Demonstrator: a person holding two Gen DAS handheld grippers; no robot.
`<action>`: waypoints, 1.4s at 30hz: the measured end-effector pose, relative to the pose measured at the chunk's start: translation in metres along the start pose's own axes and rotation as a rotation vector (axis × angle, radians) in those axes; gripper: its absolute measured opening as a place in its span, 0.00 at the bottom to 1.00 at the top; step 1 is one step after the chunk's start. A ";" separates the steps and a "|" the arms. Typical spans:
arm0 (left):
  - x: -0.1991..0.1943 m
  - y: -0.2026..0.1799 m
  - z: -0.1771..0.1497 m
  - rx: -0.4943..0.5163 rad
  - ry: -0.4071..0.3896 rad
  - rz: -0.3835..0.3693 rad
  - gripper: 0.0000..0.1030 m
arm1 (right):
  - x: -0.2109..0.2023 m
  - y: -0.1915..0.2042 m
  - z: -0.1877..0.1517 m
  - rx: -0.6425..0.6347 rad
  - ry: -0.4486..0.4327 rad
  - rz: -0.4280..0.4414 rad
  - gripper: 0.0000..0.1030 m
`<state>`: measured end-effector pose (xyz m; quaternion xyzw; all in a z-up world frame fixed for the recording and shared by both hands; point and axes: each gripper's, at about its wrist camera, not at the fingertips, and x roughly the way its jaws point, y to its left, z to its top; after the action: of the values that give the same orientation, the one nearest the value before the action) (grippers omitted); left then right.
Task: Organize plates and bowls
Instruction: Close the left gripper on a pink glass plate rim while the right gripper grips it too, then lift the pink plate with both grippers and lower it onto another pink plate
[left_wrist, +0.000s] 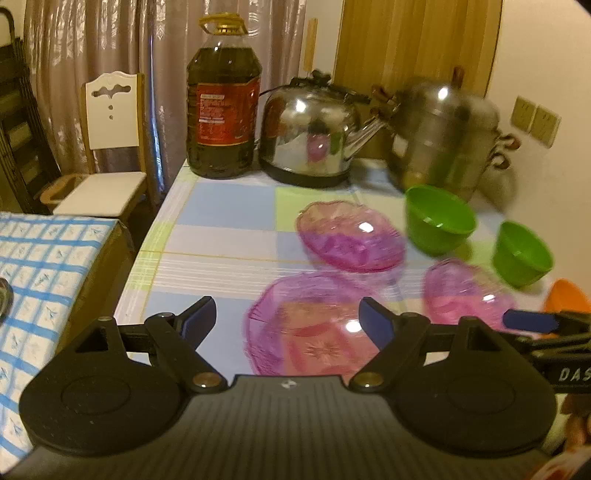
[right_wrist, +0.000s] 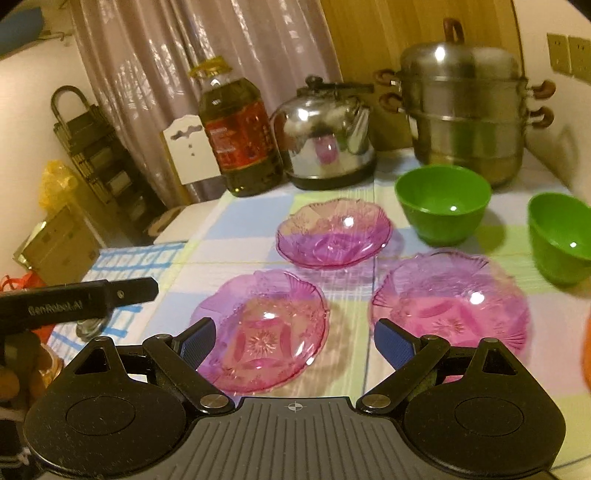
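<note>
Warm, dim indoor light casts soft shadows on the worktop (right_wrist: 258, 206). Glare spots shine on the kettle (left_wrist: 310, 125) and pink plates (right_wrist: 266, 332). Motion blur smears the left view; fisheye bends the edges.

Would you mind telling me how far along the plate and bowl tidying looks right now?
Nothing looks done yet: the three pink plates lie apart on the table, unstacked, and the two green bowls stand separately. Nothing is in hand; the left tool and right tool are both open and empty. All the stacking remains.
</note>
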<state>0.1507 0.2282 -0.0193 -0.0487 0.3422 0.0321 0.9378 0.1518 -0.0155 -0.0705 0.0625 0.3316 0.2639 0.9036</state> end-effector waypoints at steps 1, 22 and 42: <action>0.007 0.002 -0.003 0.001 0.002 0.005 0.80 | 0.008 0.000 -0.001 -0.001 -0.003 -0.005 0.85; 0.089 0.027 -0.030 -0.054 0.166 -0.005 0.46 | 0.092 -0.012 -0.029 0.029 0.080 -0.086 0.46; 0.094 0.034 -0.033 -0.094 0.205 -0.002 0.08 | 0.105 -0.012 -0.036 0.033 0.128 -0.104 0.17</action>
<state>0.1977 0.2605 -0.1074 -0.0963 0.4342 0.0419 0.8947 0.2020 0.0262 -0.1609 0.0430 0.3959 0.2144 0.8919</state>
